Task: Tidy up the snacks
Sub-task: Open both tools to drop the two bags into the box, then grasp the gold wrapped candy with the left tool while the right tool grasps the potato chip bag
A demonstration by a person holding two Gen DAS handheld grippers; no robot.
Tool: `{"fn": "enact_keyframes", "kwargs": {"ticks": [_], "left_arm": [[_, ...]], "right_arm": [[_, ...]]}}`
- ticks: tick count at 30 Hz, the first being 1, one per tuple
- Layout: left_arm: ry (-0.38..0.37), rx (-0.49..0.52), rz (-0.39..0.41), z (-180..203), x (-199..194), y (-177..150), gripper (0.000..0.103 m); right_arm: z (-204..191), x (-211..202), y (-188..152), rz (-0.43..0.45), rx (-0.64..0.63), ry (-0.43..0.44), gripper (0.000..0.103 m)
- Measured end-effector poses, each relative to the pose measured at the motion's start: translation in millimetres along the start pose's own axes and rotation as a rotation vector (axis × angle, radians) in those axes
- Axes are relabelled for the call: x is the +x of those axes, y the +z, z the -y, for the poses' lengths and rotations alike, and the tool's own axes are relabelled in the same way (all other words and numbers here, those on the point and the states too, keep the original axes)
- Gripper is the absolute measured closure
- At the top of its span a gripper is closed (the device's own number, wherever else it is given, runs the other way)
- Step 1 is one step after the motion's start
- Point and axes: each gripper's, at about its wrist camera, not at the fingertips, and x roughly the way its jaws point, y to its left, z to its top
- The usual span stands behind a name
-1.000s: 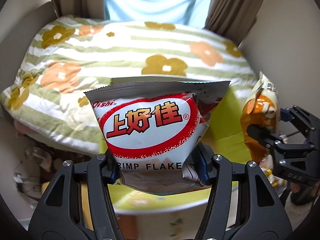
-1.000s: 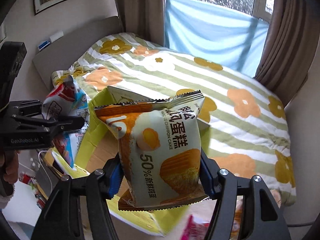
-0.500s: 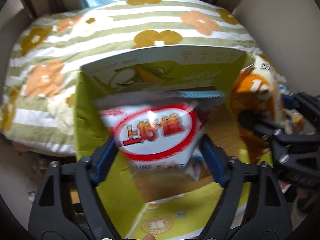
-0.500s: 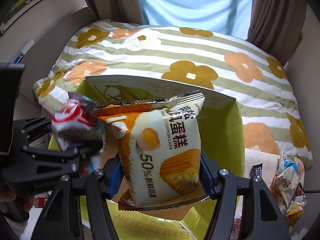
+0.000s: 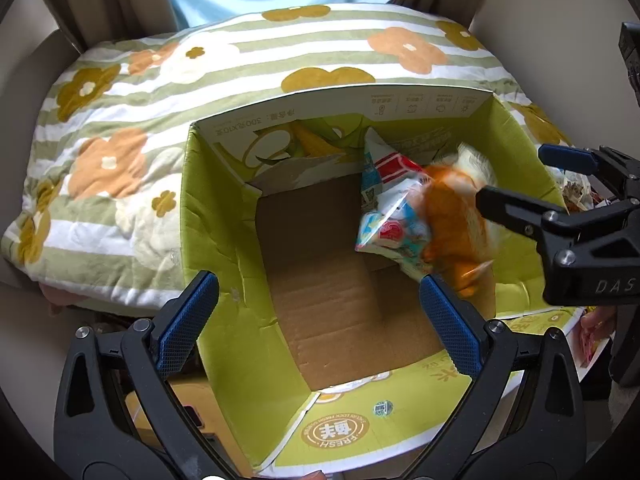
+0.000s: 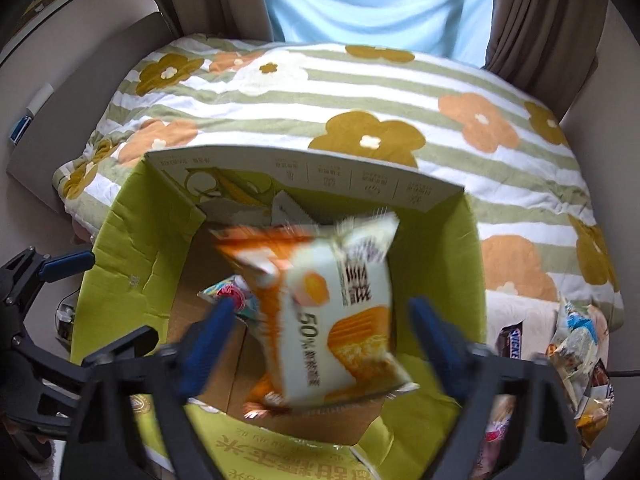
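Both grippers point steeply down over the open green carton (image 5: 224, 240), which stands against the flowered bedspread (image 5: 120, 128), so that released packets fall straight inside. The left gripper (image 5: 318, 320) has its jaws opening, near full spread, with nothing between the blue pads (image 5: 188, 320); the red-and-white shrimp flake bag (image 5: 390, 216) lies ahead of it and to its right, inside the carton near the far right corner. The right gripper (image 6: 320, 344) has its jaws opening as well; the orange chiffon cake packet (image 6: 332, 312) sits between them, blurred, with visible gaps to both pads, so it is judged released and dropping rather than held. In the left wrist view the same packet shows as an orange blur beside the shrimp flake bag. The carton floor (image 5: 332, 292) directly below the left gripper is bare cardboard, leaving ample room for further packets. The upright flaps (image 6: 304, 176) ahead of both grippers form the edges to clear on withdrawal. More loose snacks (image 6: 576, 344) lie outside the carton to the right of the right gripper, awaiting pickup.
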Motion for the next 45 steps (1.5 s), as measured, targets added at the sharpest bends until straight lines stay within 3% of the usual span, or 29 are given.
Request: {"fn": "enact_keyframes", "kwargs": {"ticks": [15,25,35,45], "left_arm": [[0.003,0.000,0.057,5.0,-24.8,-4.7,0.003],[-0.001,-0.018,0.151,42.8,-80.7,-29.6,0.003],[-0.058,-0.005,0.202,151.4,-114.8,-57.1,0.003],[-0.149,0.023,0.143,293.4,-98.0,-86.9,0.003]], "right_arm": [[0.6,-32.9,-13.5,0.037,0.004,-0.027,0.000],[22.3,-104.0,-47.8,0.125,-0.001,-0.004,0.000],[112.2,-177.1,-119.4,0.207,0.029,-0.015,0.000],[221.2,-208.3,-214.3,0.173,0.031,-0.093,0.000]]}}
